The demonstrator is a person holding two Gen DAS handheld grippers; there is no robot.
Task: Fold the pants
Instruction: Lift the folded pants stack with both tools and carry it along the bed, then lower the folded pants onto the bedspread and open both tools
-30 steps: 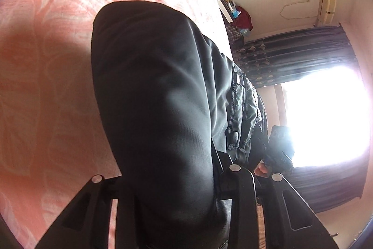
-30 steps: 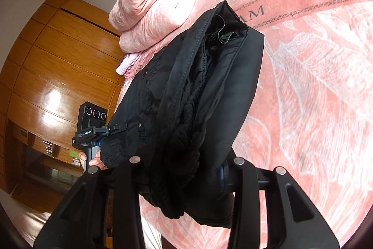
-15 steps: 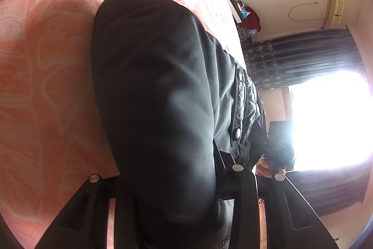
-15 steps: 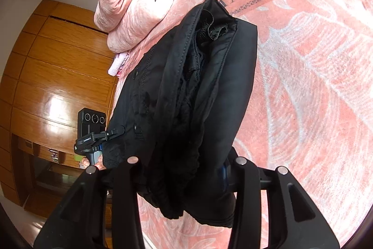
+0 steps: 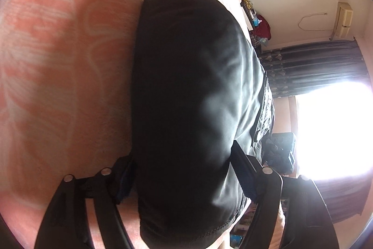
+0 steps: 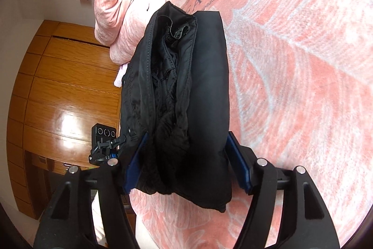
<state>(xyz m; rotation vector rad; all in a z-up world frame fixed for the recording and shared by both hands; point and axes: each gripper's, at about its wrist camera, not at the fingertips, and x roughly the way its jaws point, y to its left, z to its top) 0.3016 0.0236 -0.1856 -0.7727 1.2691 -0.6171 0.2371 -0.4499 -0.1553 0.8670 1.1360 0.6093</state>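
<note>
The black pants (image 5: pixel 191 95) lie folded in a thick bundle on the pink bedspread (image 5: pixel 58 85). My left gripper (image 5: pixel 186 175) is open, its jaws spread on either side of one end of the bundle. My right gripper (image 6: pixel 186 160) is open too, its blue-padded jaws standing beside the other end of the pants (image 6: pixel 184 97), where the layered edges show. The left gripper (image 6: pixel 105 144) also shows in the right wrist view, past the bundle's left side.
A rolled pink quilt (image 6: pixel 132 8) lies on the bed behind the pants. A wooden wardrobe (image 6: pixel 58 90) stands beyond the bed's edge. In the left wrist view a dark curtain (image 5: pixel 314 69) and a bright window (image 5: pixel 331 130) fill the right.
Both grippers have opened: their jaws were shut on the pants and now stand spread beside the bundle. The bundle has come down onto the bedspread.
</note>
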